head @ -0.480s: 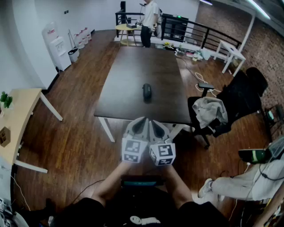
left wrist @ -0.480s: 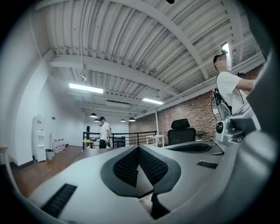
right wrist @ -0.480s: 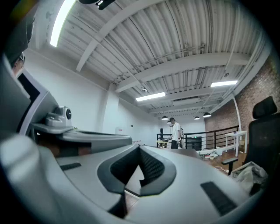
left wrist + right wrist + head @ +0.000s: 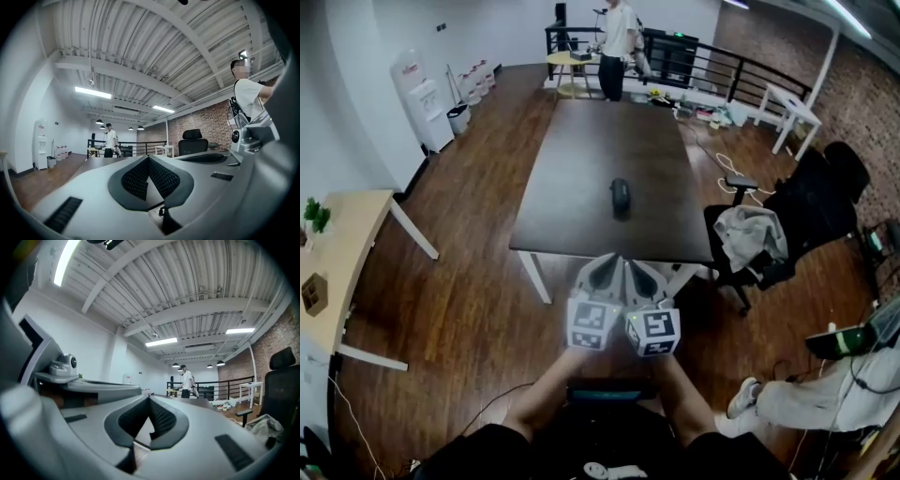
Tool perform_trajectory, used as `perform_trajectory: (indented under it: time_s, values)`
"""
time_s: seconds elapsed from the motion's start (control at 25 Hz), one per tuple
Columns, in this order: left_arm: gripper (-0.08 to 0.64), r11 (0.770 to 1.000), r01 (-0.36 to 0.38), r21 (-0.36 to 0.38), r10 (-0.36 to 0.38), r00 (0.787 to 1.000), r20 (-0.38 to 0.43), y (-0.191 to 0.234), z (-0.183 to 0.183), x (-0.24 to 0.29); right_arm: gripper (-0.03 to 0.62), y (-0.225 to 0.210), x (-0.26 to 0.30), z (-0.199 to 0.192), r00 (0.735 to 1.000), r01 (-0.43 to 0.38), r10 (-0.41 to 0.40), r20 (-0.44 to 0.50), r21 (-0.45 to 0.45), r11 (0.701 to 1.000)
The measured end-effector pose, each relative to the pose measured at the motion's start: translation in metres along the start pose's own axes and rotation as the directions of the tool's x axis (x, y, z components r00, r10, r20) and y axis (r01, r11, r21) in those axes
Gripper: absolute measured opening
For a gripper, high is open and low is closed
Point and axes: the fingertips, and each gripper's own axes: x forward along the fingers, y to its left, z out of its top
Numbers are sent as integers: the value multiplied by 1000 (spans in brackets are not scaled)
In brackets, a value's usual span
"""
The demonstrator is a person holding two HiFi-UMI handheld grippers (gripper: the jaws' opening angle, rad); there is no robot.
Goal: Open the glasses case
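A small dark oval glasses case (image 4: 621,198) lies alone on a long dark rectangular bench (image 4: 581,178) with white legs, bare top on every side of it and open wooden floor (image 4: 459,281) to the left. A black office chair (image 4: 759,248) draped with grey cloth crowds the bench's near right corner. The left gripper (image 4: 602,267) and right gripper (image 4: 639,274) are held level, side by side, short of the near edge and well apart from the case. Both have their jaws pressed together on nothing.
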Motion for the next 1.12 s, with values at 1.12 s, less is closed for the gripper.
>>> perform_trajectory:
  time_s: [1.12]
  values:
    - [0, 999, 23, -26, -23, 1000, -12, 26, -9, 11, 15, 5, 26, -9, 1000, 23, -22, -17, 16, 1000]
